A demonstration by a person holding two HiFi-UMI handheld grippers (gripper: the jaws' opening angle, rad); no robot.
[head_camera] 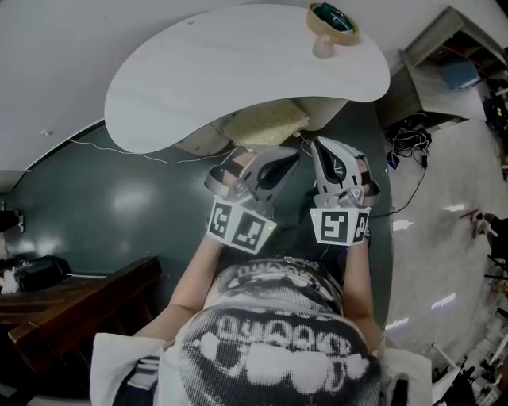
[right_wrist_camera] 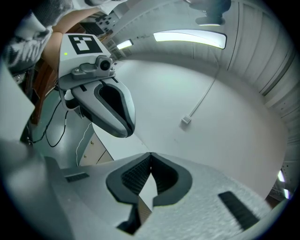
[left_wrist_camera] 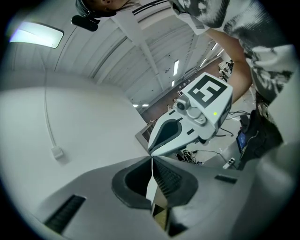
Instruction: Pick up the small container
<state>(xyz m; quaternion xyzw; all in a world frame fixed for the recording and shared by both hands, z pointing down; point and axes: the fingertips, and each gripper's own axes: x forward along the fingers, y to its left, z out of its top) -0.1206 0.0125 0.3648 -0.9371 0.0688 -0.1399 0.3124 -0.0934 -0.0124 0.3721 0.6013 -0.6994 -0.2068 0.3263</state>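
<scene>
Left claw (left_wrist_camera: 152,160): jaws pressed together, pads meeting along one seam, nothing between them.
Right claw (right_wrist_camera: 150,157): jaws likewise pressed together, nothing pinched.

Head view: both claws are held side by side, close in front of the person's shirt (head_camera: 278,333). Their tips point toward the near edge of the white curved counter (head_camera: 238,71) and sit just short of it. Each gripper view shows the other claw alongside.

Container (head_camera: 332,20): small and round, with a tan rim and dark green inside. It stands upright at the counter's far edge, toward the right end. It is well apart from both claws, with the width of the counter top lying between. It is nearer the right claw's side than the left. Neither claw touches it.
</scene>
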